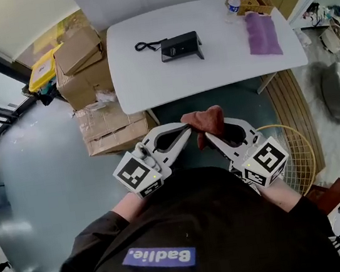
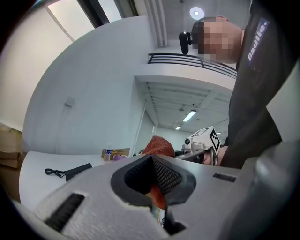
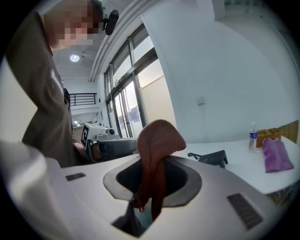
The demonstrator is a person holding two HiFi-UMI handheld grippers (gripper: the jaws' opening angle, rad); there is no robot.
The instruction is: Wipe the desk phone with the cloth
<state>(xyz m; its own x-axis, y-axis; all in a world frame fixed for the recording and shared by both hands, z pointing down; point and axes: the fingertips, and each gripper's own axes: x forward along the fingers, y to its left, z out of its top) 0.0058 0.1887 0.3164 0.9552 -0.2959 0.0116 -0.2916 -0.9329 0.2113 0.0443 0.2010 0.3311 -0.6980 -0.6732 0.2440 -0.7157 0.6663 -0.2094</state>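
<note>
The black desk phone [image 1: 180,47] sits on the white table [image 1: 149,81], its cord [image 1: 144,46] trailing left. I hold a reddish-brown cloth [image 1: 206,120] in the air between table and body. My left gripper [image 1: 188,128] is shut on one edge of it, my right gripper [image 1: 202,138] on another. In the left gripper view a strip of cloth [image 2: 158,196] shows pinched between the jaws. In the right gripper view the cloth [image 3: 157,150] stands up in a hump out of the shut jaws, with the phone [image 3: 213,158] far beyond.
A purple cloth [image 1: 262,33], a water bottle [image 1: 234,3] and a wooden box [image 1: 251,3] lie at the table's far right. Cardboard boxes [image 1: 96,86] are stacked left of the table. A round wire basket [image 1: 299,151] stands on the floor at my right.
</note>
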